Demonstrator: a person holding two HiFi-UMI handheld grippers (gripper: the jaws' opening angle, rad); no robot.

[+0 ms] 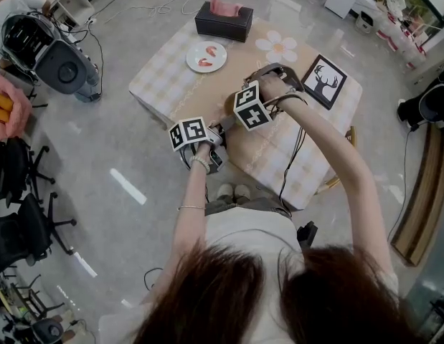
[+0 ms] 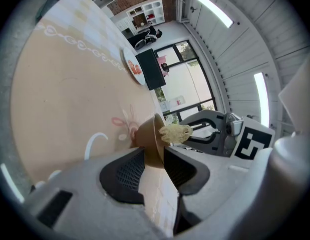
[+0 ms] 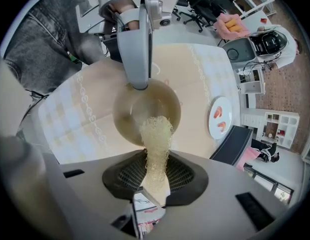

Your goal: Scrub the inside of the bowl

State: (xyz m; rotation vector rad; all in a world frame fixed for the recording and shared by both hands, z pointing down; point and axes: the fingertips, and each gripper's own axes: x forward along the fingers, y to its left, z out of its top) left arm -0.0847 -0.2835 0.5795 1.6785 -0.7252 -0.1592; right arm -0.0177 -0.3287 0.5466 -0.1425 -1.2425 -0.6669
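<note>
A brown bowl (image 3: 128, 115) is tipped up on its side over the table's near edge. My left gripper (image 2: 153, 159) is shut on the bowl's rim (image 2: 156, 143), one finger (image 3: 137, 49) reaching down over its inner wall. My right gripper (image 3: 156, 170) is shut on a pale yellow mesh scrubber (image 3: 156, 139), whose free end lies against the inside of the bowl. In the left gripper view the scrubber (image 2: 176, 132) pokes out past the rim. In the head view both grippers, left (image 1: 214, 135) and right (image 1: 233, 120), meet at the table's edge and hide the bowl.
The table (image 1: 171, 77) carries a checked cloth with a flower print (image 1: 277, 47). A white plate with pink food (image 1: 206, 56), a black tissue box (image 1: 223, 21) and a framed deer picture (image 1: 323, 81) lie farther back. Chairs and equipment stand on the floor at left.
</note>
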